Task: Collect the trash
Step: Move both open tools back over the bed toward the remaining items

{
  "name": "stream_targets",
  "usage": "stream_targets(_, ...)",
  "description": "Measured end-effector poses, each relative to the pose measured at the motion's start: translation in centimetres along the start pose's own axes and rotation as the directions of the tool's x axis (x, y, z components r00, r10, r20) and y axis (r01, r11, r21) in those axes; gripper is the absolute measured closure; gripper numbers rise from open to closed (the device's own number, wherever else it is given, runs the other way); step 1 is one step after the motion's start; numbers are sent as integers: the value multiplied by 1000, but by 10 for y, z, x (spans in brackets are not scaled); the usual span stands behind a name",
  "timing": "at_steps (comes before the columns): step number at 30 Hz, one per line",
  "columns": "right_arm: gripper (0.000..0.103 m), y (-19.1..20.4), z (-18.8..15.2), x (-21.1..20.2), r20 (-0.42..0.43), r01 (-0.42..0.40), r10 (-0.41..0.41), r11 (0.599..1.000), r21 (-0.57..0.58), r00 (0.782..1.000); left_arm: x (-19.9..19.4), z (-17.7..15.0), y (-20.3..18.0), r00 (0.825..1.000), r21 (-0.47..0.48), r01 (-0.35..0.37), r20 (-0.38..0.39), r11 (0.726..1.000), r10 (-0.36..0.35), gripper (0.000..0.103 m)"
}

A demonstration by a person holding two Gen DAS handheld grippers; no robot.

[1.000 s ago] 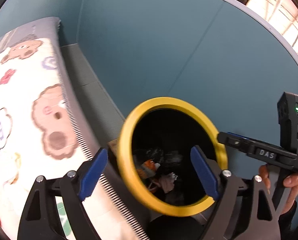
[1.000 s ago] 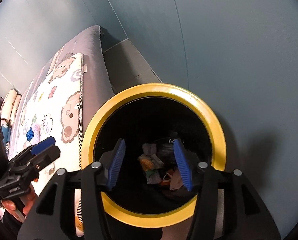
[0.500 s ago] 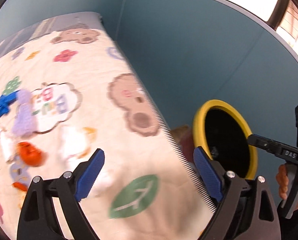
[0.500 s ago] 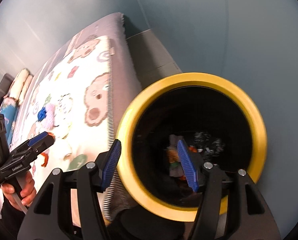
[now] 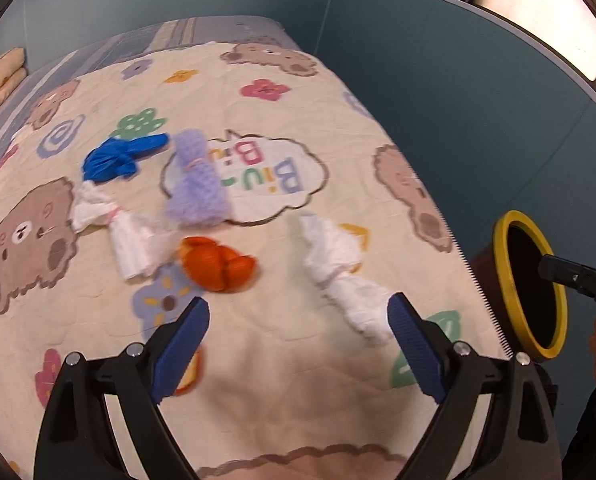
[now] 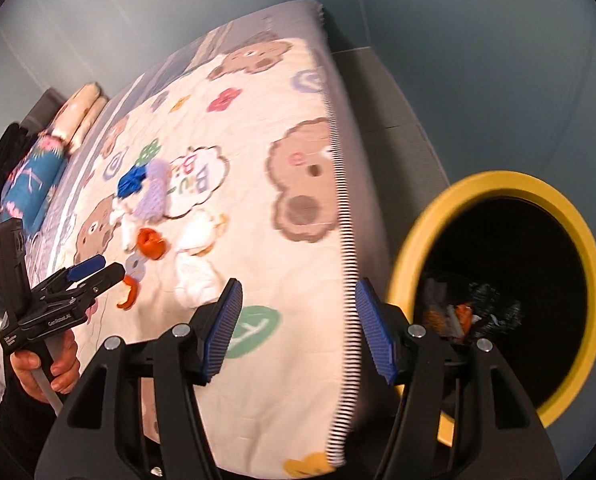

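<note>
Trash lies on a cartoon-print quilt (image 5: 282, 380): a blue bundle (image 5: 118, 157), a lilac bundle (image 5: 196, 184), two white tissue wads (image 5: 118, 232) (image 5: 340, 276) and an orange lump (image 5: 216, 265). My left gripper (image 5: 298, 344) is open and empty above the quilt's near part, the right-hand white wad just ahead of it. My right gripper (image 6: 298, 328) is open and empty over the bed's edge, beside the yellow-rimmed bin (image 6: 418, 240), which holds trash (image 6: 470, 312). The bin (image 5: 502, 264) also shows at the left wrist view's right edge.
Folded bedding and pillows (image 6: 34, 176) lie at the bed's far end. A blue-grey wall (image 5: 438, 100) runs along the bed's right side, with grey floor (image 6: 390, 100) between bed and wall. A window (image 5: 538, 20) sits high on the right.
Both grippers have swung left, away from the bin's mouth and toward the bed. The left one now faces the trash on the quilt; the bin has slid to the right edge of both views.
</note>
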State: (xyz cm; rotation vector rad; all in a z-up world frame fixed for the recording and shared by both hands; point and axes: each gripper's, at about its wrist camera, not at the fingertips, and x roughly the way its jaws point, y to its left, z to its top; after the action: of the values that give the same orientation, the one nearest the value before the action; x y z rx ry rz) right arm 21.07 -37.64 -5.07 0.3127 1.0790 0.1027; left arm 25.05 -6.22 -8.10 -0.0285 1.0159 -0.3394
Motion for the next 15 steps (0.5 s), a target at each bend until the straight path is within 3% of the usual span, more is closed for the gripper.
stream_targets(15,47,86,12,74,-127,-26,10,992,-125,992,14,-29,92,996,-107,-72,-63,992,66,16)
